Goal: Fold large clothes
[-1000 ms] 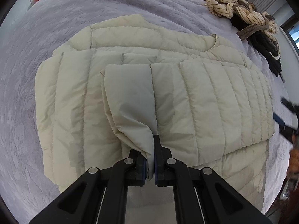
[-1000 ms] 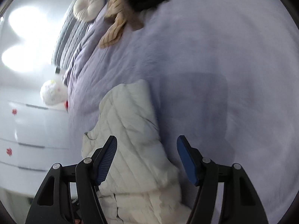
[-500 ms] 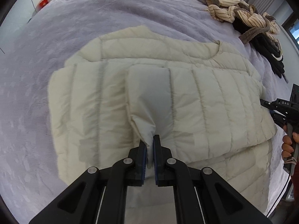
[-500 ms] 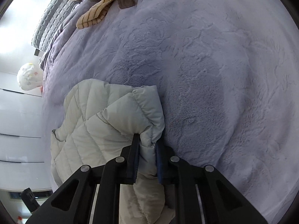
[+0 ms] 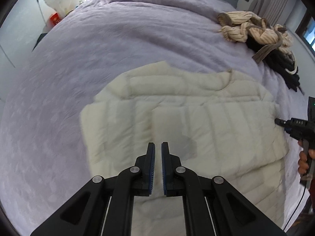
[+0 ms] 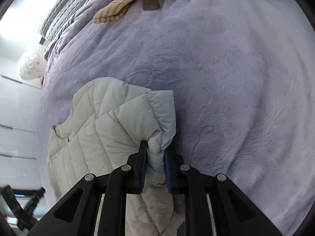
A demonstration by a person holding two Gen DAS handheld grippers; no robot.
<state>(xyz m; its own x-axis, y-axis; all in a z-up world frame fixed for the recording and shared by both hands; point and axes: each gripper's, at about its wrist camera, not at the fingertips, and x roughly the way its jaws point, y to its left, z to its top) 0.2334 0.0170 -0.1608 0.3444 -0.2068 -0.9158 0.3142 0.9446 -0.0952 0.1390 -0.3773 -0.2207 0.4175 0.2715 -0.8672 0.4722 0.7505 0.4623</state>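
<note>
- My left tongs hang over the jacket with the jaws together and nothing between them; the sleeve lies folded flat across the chest, so that side looks done to me.
- The jacket lies spread on the bed, collar toward the clothes pile. I'd keep the left tongs clear above it so they don't drag the laid sleeve.
- My right tongs have just been closing and now pinch a bunched edge of the jacket's outer side.
- For the fold, I'd lift that edge only enough to clear the padding, carry it straight across toward the middle, and keep the seam lines parallel.
- The puffy fill may spring back, so I'd lay it down and press before letting go.
</note>
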